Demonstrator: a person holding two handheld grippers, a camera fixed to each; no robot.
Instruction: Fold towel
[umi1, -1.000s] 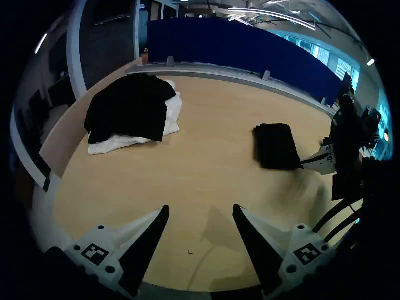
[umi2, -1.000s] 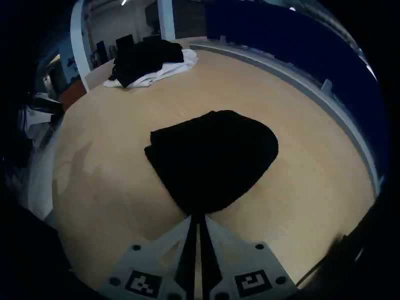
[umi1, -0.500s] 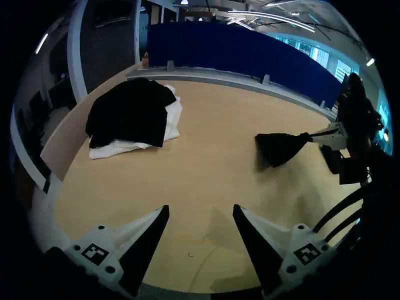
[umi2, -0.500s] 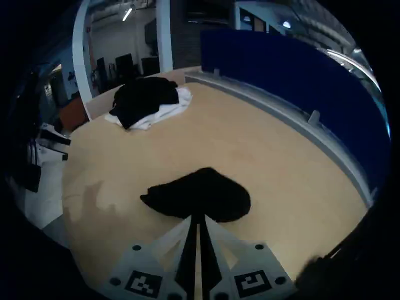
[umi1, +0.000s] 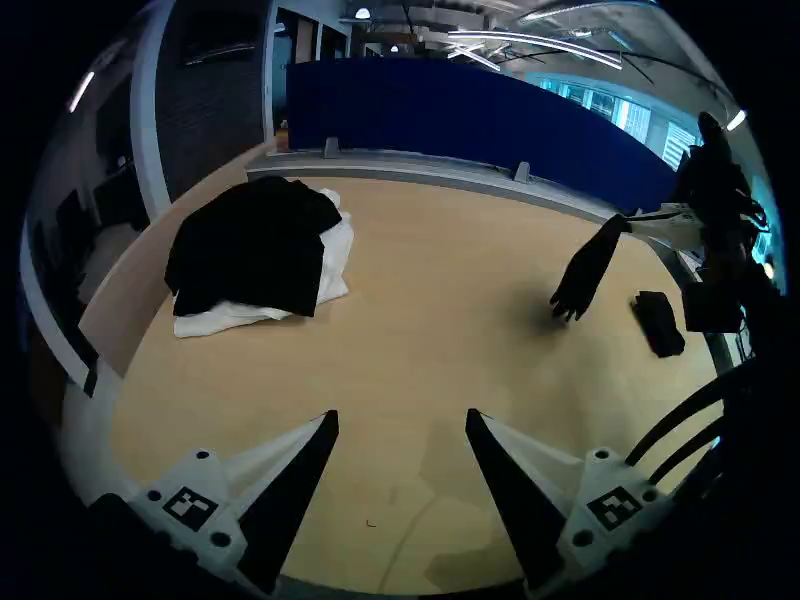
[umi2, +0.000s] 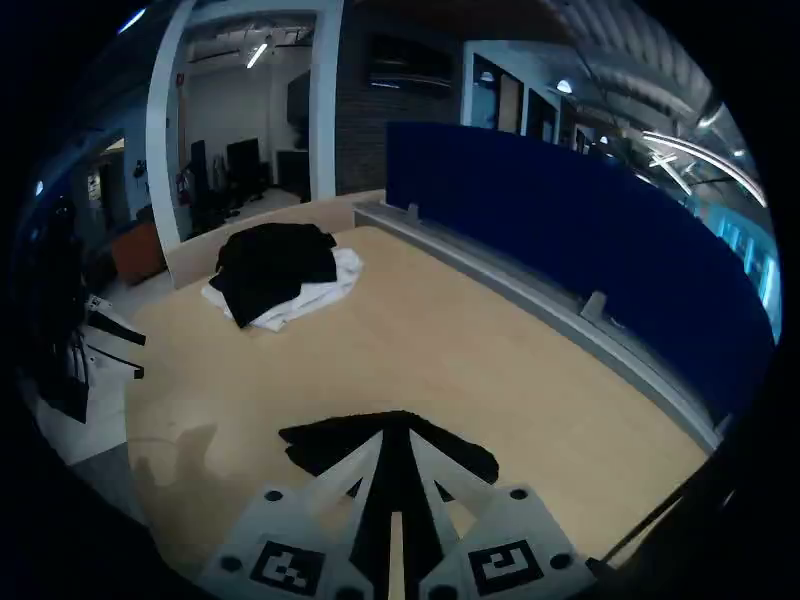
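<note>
Right tool (umi2: 396, 440) clamped on hanging black towel (umi1: 585, 272), left tool (umi1: 400, 420) spread wide above table (umi1: 440, 320), cloth pile (umi1: 260, 250) beyond.

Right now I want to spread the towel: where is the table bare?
Bare table runs from the left gripper to the blue divider, between the cloth pile and the black towel. Crowded by the small black object.

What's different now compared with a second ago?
The right gripper, shut on the small black towel, raised it from the light wooden table; it now hangs down. The left gripper stayed open, and the pile of black and white cloths did not move.
</note>
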